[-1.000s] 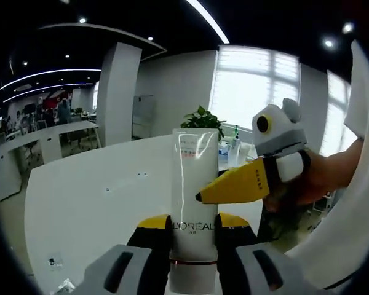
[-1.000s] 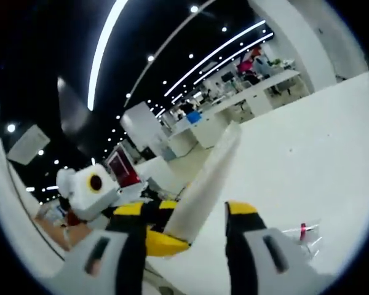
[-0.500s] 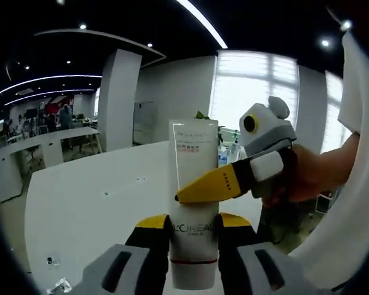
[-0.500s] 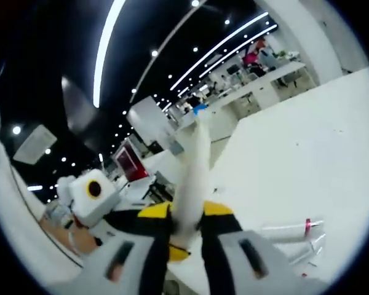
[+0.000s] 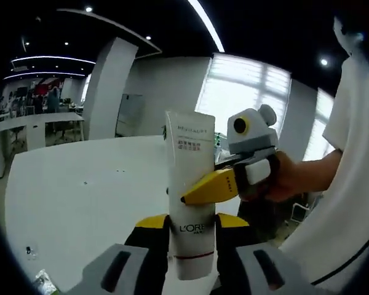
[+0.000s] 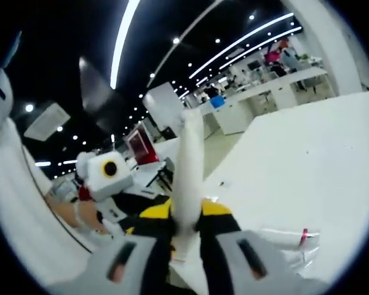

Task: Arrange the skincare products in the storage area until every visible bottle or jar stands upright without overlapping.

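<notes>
the left gripper pinches the white tube upright at 6 o'clock, while the right gripper pinches its middle.

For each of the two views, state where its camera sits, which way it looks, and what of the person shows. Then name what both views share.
Left gripper view: rides on the left gripper, looking along its jaws across the white table toward windows; the right gripper, its holding hand and a white sleeve show.
Right gripper view: rides on the right gripper, looking over the table into the office; the left gripper shows behind.
Shared: the white tube, clamped by both grippers.
</notes>
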